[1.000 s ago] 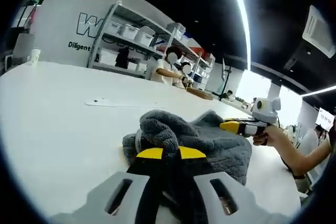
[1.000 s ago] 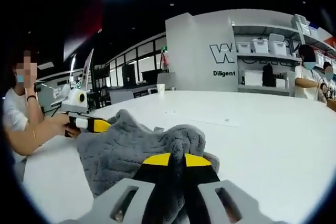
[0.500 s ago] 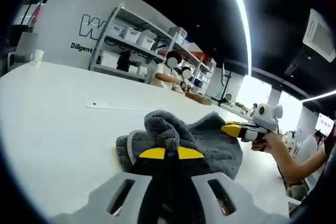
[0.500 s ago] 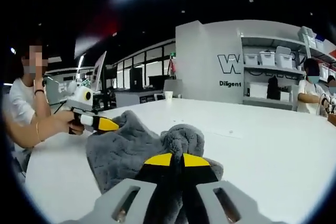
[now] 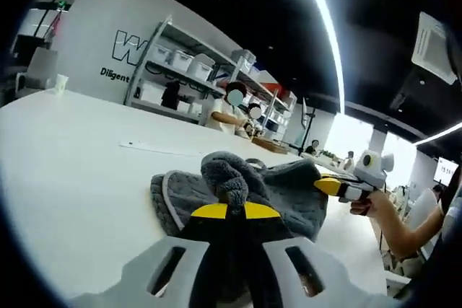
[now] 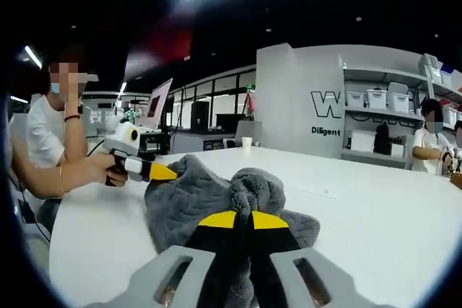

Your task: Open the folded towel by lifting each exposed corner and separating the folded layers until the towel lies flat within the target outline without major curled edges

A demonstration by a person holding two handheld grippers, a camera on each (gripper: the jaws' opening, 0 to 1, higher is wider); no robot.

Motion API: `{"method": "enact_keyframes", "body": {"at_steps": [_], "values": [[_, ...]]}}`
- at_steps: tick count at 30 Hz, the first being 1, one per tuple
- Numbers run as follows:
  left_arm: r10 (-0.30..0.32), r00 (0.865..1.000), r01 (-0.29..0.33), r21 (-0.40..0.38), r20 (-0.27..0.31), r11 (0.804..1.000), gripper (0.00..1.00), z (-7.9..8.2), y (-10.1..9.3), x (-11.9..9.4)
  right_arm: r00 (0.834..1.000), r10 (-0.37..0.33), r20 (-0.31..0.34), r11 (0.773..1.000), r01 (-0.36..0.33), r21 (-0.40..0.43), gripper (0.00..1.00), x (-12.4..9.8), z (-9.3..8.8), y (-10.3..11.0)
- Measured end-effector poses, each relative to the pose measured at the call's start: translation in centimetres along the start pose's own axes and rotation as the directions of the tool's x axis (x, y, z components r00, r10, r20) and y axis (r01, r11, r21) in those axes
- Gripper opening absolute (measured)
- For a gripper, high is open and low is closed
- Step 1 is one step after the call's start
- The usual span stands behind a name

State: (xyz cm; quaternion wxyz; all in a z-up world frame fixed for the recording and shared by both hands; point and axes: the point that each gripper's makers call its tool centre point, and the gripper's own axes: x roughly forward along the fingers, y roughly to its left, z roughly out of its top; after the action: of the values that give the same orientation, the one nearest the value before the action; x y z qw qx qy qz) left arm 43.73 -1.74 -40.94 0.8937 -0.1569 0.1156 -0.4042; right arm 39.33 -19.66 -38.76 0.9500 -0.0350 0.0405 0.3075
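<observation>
In the left gripper view, a white table point(image 5: 65, 171) spans the lower left, with a shelf rack point(image 5: 184, 70) of white bins against the grey wall behind it and a cup point(image 5: 61, 82) at the table's far left edge. At centre, the grey towel point(image 5: 289, 196) lies bunched on the table; the left gripper point(image 5: 227, 211) has its yellow-tipped jaws closed together on a raised fold of it, the fabric bulging up just above the tips. Two people stand at the rack in the background. At right, the right gripper point(image 5: 328, 185) — held in a hand point(image 5: 372, 203) — grips the towel's far corner, its tip touching the fabric. In the right gripper view, a person in a white shirt point(image 6: 43, 138) sits at far left, a hand point(image 6: 101, 171) holding the left gripper point(image 6: 159, 172), whose yellow tip meets the towel's point(image 6: 184, 203) left corner. At centre, the right gripper point(image 6: 249, 219) has its jaws pressed together on a bunched fold of the towel — the fold rises above the tips. The towel is crumpled and lifted between the two grippers, not flat. The table point(image 6: 390, 214) extends to the right, with the rack point(image 6: 375, 117) and a person beyond it.
</observation>
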Motion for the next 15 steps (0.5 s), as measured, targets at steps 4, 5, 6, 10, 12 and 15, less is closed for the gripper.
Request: {"method": "enact_keyframes", "body": {"at_steps": [4, 5, 6, 10, 12, 15], "values": [[0.002, 1.0, -0.002, 0.004, 0.008, 1.0, 0.02, -0.3, -0.6, -0.7, 1.0, 0.009, 0.003, 1.0, -0.009, 0.009, 0.0, -1.1, -0.4, 0.9], [0.002, 1.0, -0.002, 0.003, 0.01, 1.0, 0.02, -0.5, -0.9, -0.9, 1.0, 0.011, 0.001, 1.0, -0.011, 0.011, 0.0, -1.4, -0.5, 1.0], [0.001, 1.0, -0.001, 0.003, 0.011, 1.0, 0.02, -0.7, -1.2, -1.2, 1.0, 0.014, 0.0, 1.0, -0.014, 0.014, 0.0, -1.7, -0.7, 1.3], [0.004, 1.0, -0.004, 0.023, -0.002, 1.0, 0.02, -1.5, -2.1, -2.1, 1.0, 0.02, -0.003, 1.0, -0.02, 0.022, 0.0, -2.7, -1.3, 2.0], [0.006, 1.0, -0.006, 0.033, -0.008, 0.999, 0.02, -1.8, -2.5, -2.7, 1.0, 0.025, -0.004, 0.999, -0.025, 0.023, 0.0, -3.2, -1.6, 2.5], [0.012, 1.0, -0.011, 0.044, -0.014, 0.999, 0.02, -2.3, -2.8, -3.5, 1.0, 0.029, -0.01, 0.999, -0.029, 0.015, 0.0, -3.8, -1.9, 3.0]]}}
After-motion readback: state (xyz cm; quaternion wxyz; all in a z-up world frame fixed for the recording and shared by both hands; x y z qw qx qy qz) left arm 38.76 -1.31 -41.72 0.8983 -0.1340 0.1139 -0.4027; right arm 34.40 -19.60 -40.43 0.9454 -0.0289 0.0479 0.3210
